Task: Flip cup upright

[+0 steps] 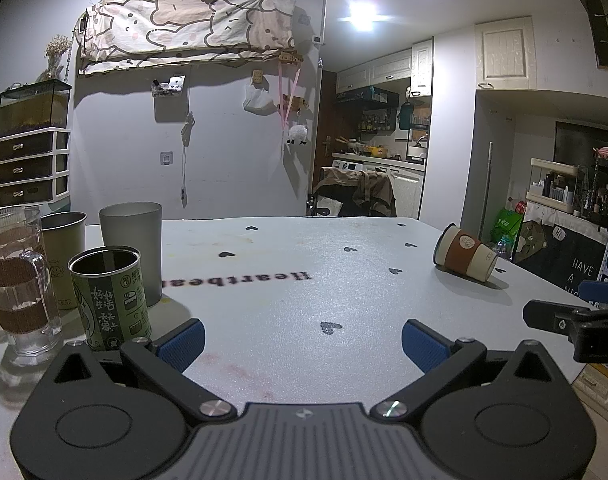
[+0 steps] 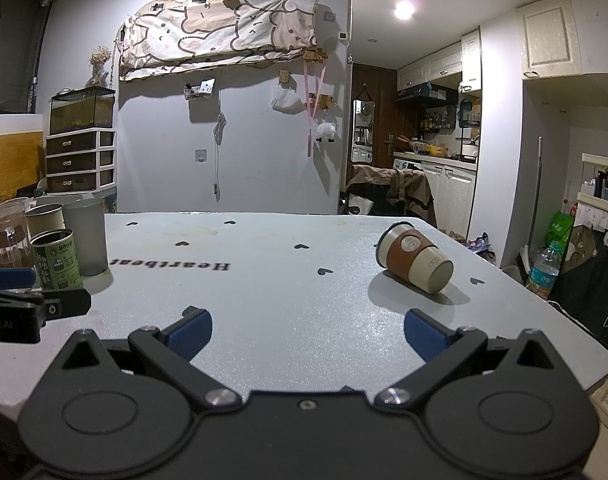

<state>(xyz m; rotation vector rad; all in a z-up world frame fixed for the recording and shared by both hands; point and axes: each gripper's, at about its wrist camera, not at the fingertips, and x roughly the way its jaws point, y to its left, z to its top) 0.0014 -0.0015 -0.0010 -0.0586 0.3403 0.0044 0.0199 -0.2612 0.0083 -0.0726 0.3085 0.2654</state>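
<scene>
Cup down on its side, both of your grippers empty and wide open.

The cream cup with the brown sleeve lies tipped on the grey heart-print table, on the right side near the edge, just ahead of your right gripper; your left gripper is well apart from it. It is round, so a nudge from one finger could roll it toward that edge. Pinch it too hard across the rim and it may squirt out of the pads.

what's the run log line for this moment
cup: on its side, untouched | left gripper: open | right gripper: open | flip: not started
</scene>
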